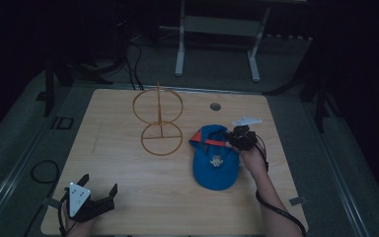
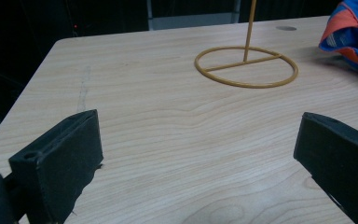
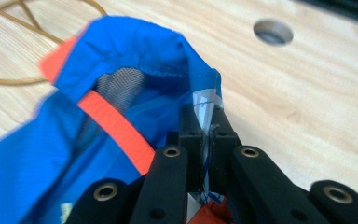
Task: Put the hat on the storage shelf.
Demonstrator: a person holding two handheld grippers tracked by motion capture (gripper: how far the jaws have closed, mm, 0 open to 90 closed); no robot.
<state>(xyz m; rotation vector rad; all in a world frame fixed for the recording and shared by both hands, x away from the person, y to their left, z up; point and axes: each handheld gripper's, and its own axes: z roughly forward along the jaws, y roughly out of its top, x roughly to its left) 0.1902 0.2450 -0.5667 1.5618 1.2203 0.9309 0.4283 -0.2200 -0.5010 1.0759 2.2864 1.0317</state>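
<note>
At the lower left of the high view the left gripper (image 1: 98,191) rests near the front edge of the wooden table (image 1: 128,182), its jaws spread wide with nothing between them; in the left gripper view the two black jaws stand far apart at the bottom corners over bare wood. Toward the upper middle of the high view stands a yellow wire stand (image 1: 159,123), a flat ring on the table with an upright ring rising from it; its base ring (image 2: 246,66) shows in the upper middle of the left gripper view. Right of centre lies a blue cap (image 1: 216,158) with orange trim, crown down toward the front. At its upper right edge the right gripper (image 1: 233,140) is clamped on the cap; the right gripper view shows the jaws pressed together on a white tag (image 3: 204,108) and the blue rim. A round hole (image 1: 215,106) sits in the tabletop above the cap.
</note>
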